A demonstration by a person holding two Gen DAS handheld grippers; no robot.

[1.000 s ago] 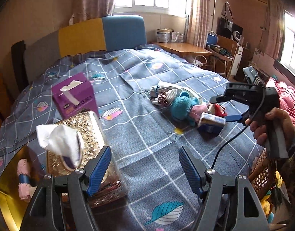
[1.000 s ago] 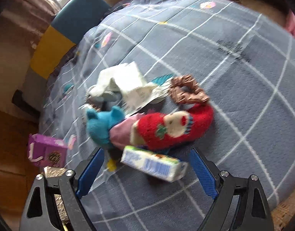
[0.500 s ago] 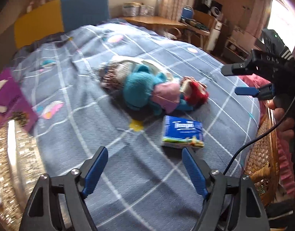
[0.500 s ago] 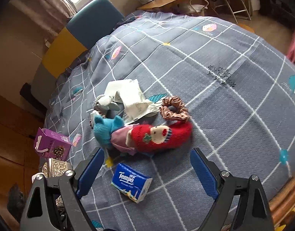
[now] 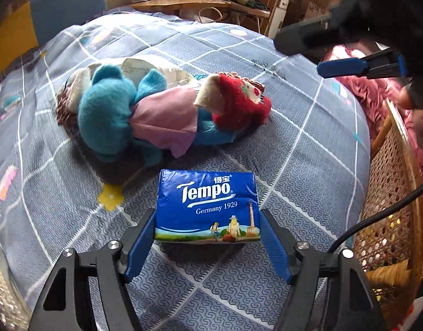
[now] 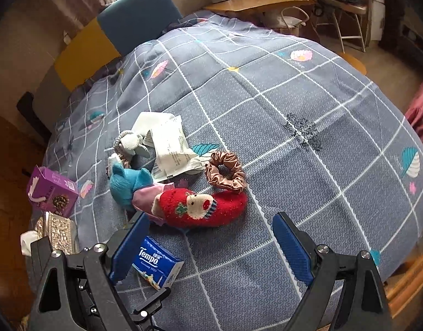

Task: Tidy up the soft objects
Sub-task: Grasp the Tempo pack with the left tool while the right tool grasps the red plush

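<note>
Left hand-held gripper [image 5: 207,244] newly astride tissue pack [image 5: 207,207]

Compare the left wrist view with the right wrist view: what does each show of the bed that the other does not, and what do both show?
Only the left wrist view shows the wicker basket beside the bed and the print on the Tempo tissue pack, which sits between the open left gripper.

Only the right wrist view shows the brown scrunchie, purple box, gold tissue box and the open right gripper.

Both show the tissue pack, teal plush toy, red sock and grey quilt.
</note>
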